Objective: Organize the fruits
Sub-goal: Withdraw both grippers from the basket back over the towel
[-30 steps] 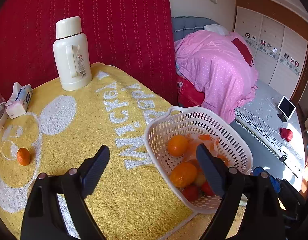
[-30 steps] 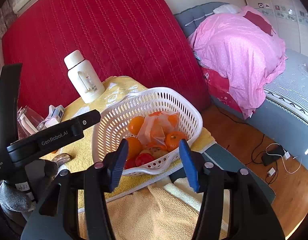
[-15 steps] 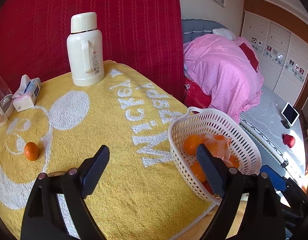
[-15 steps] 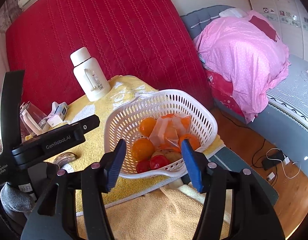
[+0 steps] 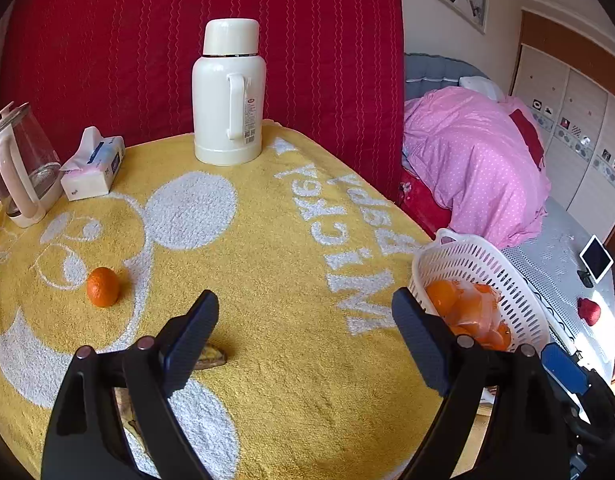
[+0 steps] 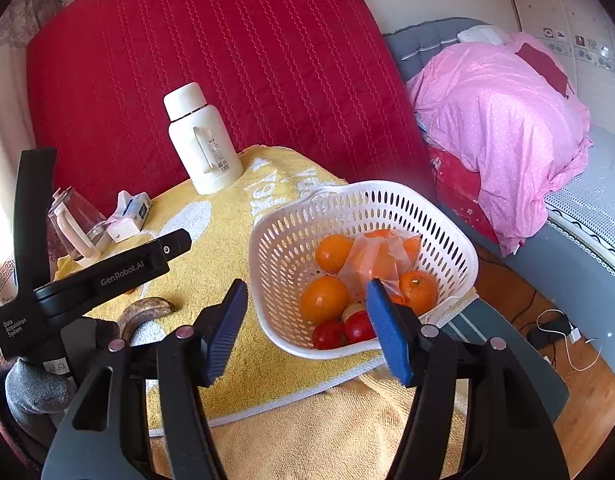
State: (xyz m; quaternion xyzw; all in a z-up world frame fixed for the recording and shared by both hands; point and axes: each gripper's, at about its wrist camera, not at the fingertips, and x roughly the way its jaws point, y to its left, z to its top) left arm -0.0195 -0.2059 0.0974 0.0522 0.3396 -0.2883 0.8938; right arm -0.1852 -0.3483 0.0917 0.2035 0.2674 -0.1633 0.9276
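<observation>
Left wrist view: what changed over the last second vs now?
The left gripper swung left across the yellow towel: the basket slid to the right edge of its view, and the loose orange and banana came closer in. Its jaws stayed wide and empty. The right gripper is opening, nothing between its jaws. Fruit, basket and thermos did not move.

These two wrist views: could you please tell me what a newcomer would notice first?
The white perforated plastic basket of oranges and red fruit sits at the table's near right edge. A tall cream thermos flask stands at the back before the red quilted cloth. One small loose orange lies on the yellow towel.
</observation>
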